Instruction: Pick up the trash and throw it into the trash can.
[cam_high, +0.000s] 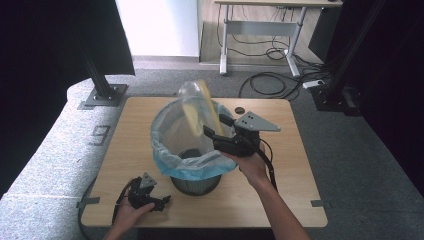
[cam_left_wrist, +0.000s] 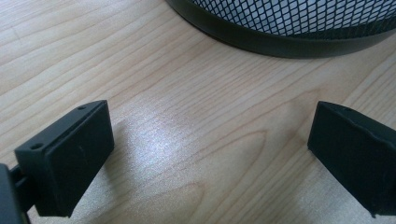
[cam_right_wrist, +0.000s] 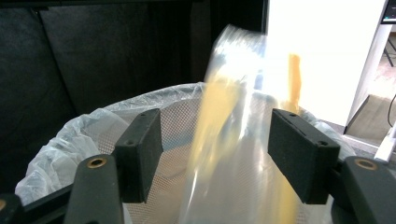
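A black mesh bin (cam_high: 196, 184) lined with a pale blue bag (cam_high: 165, 150) stands mid-table. Above its opening a clear plastic bottle (cam_high: 194, 105) with a yellow label shows tilted and motion-blurred. My right gripper (cam_high: 215, 126) hovers at the bin's right rim, pointing at the bottle. In the right gripper view its jaws (cam_right_wrist: 217, 154) stand open; the blurred bottle (cam_right_wrist: 233, 107) lies between and just beyond them, and the pads do not press on it. My left gripper (cam_high: 162, 201) rests near the table's front edge, open over bare wood (cam_left_wrist: 210, 154), with the bin's base (cam_left_wrist: 280, 37) close ahead.
A small black cap (cam_high: 240, 109) lies on the table behind the bin. Black frame posts on base plates (cam_high: 102, 95) flank the table. A desk (cam_high: 260, 25) and loose cables (cam_high: 270, 82) sit on the floor beyond.
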